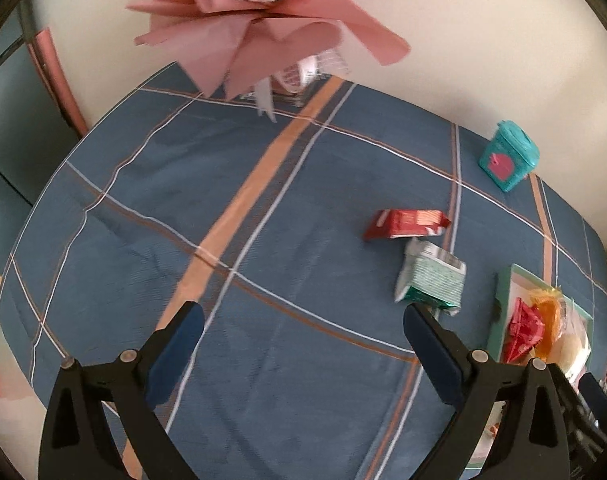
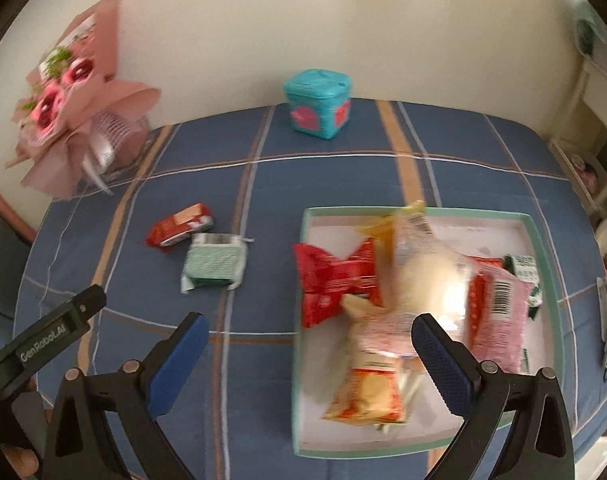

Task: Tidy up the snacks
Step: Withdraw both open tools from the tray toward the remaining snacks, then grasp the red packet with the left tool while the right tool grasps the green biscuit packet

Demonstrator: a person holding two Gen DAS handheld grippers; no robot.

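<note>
Blue plaid tablecloth (image 2: 263, 360) against a cream wall, pink bouquet (image 2: 75, 92) and teal box (image 2: 318, 104) at the back. Left gripper (image 1: 303, 332) and right gripper (image 2: 309, 344) both hang with jaws spread wide, nothing in them. Red packet (image 2: 180, 225) and green packet (image 2: 215, 262) lie touching on the cloth, left of the tray (image 2: 537, 236). Only the right view shows the whole snack pile in the tray; the left view cuts it off, and the wrappers are too blurry to read.

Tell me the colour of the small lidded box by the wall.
Teal box with pink shapes on its sides; right wrist view shows it best.
</note>
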